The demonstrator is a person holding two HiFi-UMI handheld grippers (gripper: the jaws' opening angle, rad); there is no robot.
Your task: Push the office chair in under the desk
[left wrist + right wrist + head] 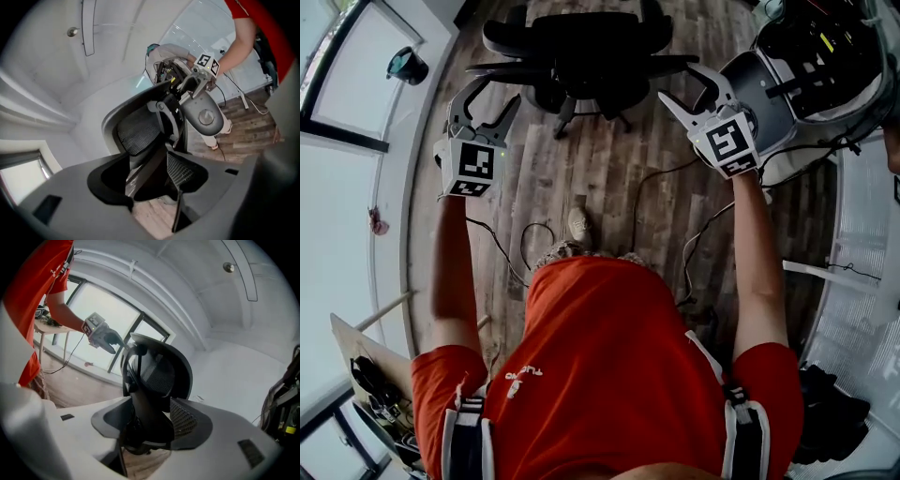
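A black mesh office chair [581, 52] stands on the wood floor at the top middle of the head view, its back toward me. My left gripper [486, 101] is open just behind the chair's left armrest [499, 67]. My right gripper [697, 92] is open just behind the right armrest [670, 64]. In the left gripper view the chair's mesh back [138, 133] and dark frame fill the gap between the spread jaws of the left gripper [150, 187]. The right gripper view shows the chair's back post [147, 408] between the spread jaws of the right gripper [150, 430]. No pad visibly presses on the chair.
A second chair with a grey shell [759, 94] stands close at the right, beside the right gripper. Cables [656, 187] trail over the floor near my shoe [578, 225]. A white window wall [347, 187] runs along the left; a cluttered wooden table [356, 356] sits lower left.
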